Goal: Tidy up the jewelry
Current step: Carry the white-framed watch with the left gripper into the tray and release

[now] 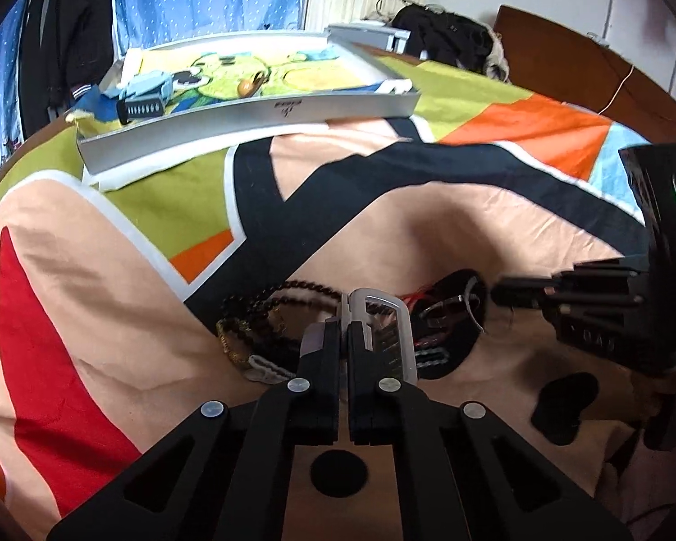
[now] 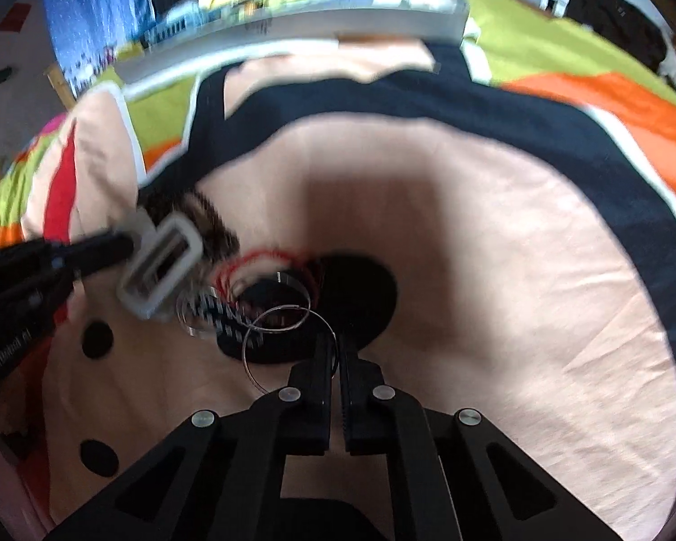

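Observation:
My left gripper is shut on a white rectangular buckle, which also shows in the right wrist view, held just above the pile. A dark bead necklace and a red cord bracelet lie on the bedspread. My right gripper is shut on a thin silver hoop, near a second hoop and a black-and-white patterned band. The right gripper shows at the right of the left wrist view.
A grey tray with a cartoon lining stands on the bed farther back, holding a blue box and a small wooden item. Dark clothes lie by the wooden headboard.

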Action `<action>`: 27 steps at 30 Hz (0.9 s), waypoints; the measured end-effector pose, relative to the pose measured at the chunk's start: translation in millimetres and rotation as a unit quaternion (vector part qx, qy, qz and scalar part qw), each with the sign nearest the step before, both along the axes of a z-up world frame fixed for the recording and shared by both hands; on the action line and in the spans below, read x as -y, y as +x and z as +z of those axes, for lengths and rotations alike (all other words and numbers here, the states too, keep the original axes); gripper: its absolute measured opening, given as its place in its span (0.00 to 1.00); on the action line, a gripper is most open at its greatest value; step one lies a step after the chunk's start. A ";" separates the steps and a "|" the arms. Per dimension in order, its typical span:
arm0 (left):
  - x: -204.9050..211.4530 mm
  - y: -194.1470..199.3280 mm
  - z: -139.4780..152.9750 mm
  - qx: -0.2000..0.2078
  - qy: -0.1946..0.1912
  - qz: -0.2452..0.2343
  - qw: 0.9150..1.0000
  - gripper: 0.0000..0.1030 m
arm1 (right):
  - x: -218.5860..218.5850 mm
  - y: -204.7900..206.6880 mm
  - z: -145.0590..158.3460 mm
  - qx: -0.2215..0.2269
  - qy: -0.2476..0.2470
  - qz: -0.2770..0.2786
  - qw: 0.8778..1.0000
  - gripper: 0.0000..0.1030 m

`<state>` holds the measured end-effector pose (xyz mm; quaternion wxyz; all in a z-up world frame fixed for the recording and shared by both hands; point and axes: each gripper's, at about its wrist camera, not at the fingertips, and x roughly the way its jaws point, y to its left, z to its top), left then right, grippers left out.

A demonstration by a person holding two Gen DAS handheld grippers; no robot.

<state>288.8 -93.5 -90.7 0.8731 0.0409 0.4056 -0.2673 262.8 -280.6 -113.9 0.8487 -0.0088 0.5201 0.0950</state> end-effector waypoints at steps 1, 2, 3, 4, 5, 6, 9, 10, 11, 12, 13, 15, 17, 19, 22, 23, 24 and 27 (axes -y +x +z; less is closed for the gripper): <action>-0.8 -1.7 3.0 -0.005 -0.015 -0.003 1.000 0.01 | 1.7 -1.0 6.0 0.015 0.003 -0.003 1.000 0.04; -2.0 -3.1 5.3 -0.010 -0.027 -0.005 1.000 0.01 | 4.0 -2.4 12.0 0.030 0.006 -0.006 1.000 0.04; -2.7 -4.5 7.7 -0.014 -0.039 -0.006 0.999 0.01 | 5.4 -2.1 17.9 0.044 0.009 -0.009 0.999 0.04; -2.1 -5.2 10.3 -0.015 -0.044 -0.008 0.999 0.01 | 7.0 -3.7 22.5 0.057 0.014 -0.011 0.998 0.04; -2.1 -6.6 14.0 -0.015 -0.051 -0.009 0.999 0.01 | 6.1 -4.4 25.5 0.065 0.017 -0.012 0.998 0.04; -2.3 -8.0 16.9 -0.013 -0.055 -0.011 0.998 0.01 | 10.1 -6.6 31.8 0.080 0.023 -0.014 0.996 0.04; -5.2 -10.0 24.7 -0.012 -0.062 -0.006 0.998 0.01 | 12.8 -6.9 42.5 0.106 0.035 -0.013 0.994 0.04; -6.9 -10.3 26.3 -0.013 -0.066 -0.004 0.998 0.01 | 13.3 -7.2 45.7 0.114 0.040 -0.010 0.993 0.04; -8.9 -10.5 28.7 -0.010 -0.070 0.001 0.998 0.01 | 2.5 -3.2 45.7 0.120 0.041 -0.009 0.992 0.04; -10.5 -10.8 30.7 -0.007 -0.071 0.004 0.997 0.01 | -2.2 -5.0 45.5 0.127 0.040 -0.007 0.991 0.04; -12.2 -10.9 33.0 -0.002 -0.073 0.007 0.997 0.01 | -4.3 -6.2 47.2 0.133 0.037 -0.006 0.990 0.04; -15.8 -9.9 37.3 0.005 -0.082 0.016 0.997 0.01 | -12.0 -5.6 45.7 0.144 0.036 -0.006 0.989 0.04; -18.5 -7.5 41.6 0.013 -0.088 0.024 0.996 0.01 | -9.7 -7.7 50.1 0.157 0.041 -0.010 0.987 0.04; -18.8 -0.5 47.8 0.026 -0.091 0.035 0.995 0.01 | -8.9 -7.2 53.2 0.167 0.047 -0.014 0.985 0.04; -20.7 15.3 59.2 0.038 -0.099 0.056 0.993 0.01 | -6.4 -1.4 59.1 0.180 0.053 -0.019 0.982 0.04; -22.9 21.9 65.2 0.044 -0.105 0.065 0.991 0.01 | -5.9 3.3 63.4 0.188 0.058 -0.022 0.980 0.04; -25.7 29.3 72.1 0.049 -0.110 0.075 0.990 0.01 | -5.2 8.1 67.6 0.196 0.064 -0.026 0.978 0.04; -32.9 52.3 91.1 0.064 -0.117 0.097 0.986 0.01 | -2.6 26.5 83.0 0.222 0.084 -0.039 0.971 0.04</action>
